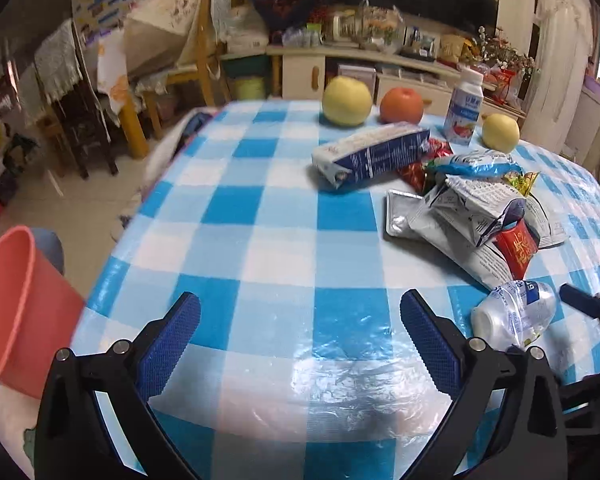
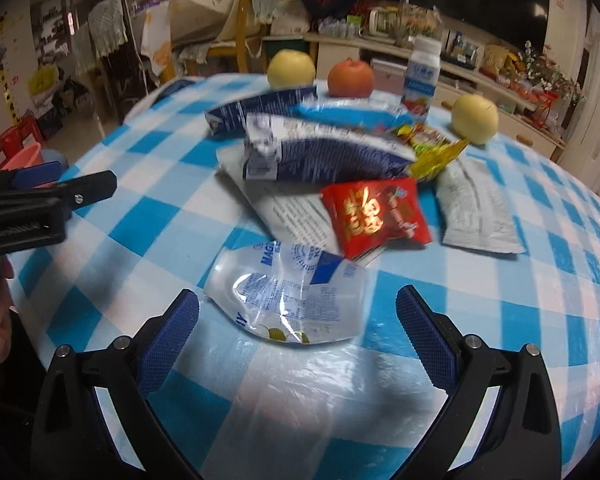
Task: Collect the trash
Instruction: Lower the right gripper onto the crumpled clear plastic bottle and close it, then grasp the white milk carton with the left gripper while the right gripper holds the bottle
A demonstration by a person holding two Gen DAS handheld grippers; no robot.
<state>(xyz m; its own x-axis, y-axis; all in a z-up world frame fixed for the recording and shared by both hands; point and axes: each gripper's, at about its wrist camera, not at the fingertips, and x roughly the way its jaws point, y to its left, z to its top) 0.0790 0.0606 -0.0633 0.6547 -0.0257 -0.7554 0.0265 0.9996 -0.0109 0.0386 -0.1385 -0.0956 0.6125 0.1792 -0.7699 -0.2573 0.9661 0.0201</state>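
Both tongs gape wide, holding nothing, over the blue-and-white checked worktop (image 1: 260, 208). The crumpled clear plastic bottle (image 2: 288, 300) lies just ahead of the right tongs (image 2: 298, 320), between their tips. The left tongs (image 1: 300, 324) hover over bare cloth, a pink plastic bin (image 1: 16, 308) off to their left.

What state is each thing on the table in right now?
Left gripper: open, empty.
Right gripper: open, empty.
Clear bottle: crushed, lying flat.
Cartons: flattened, piled.
Red wrapper: lying on the pile.
White bottle: upright, capped.
Bin: open, beside the table.
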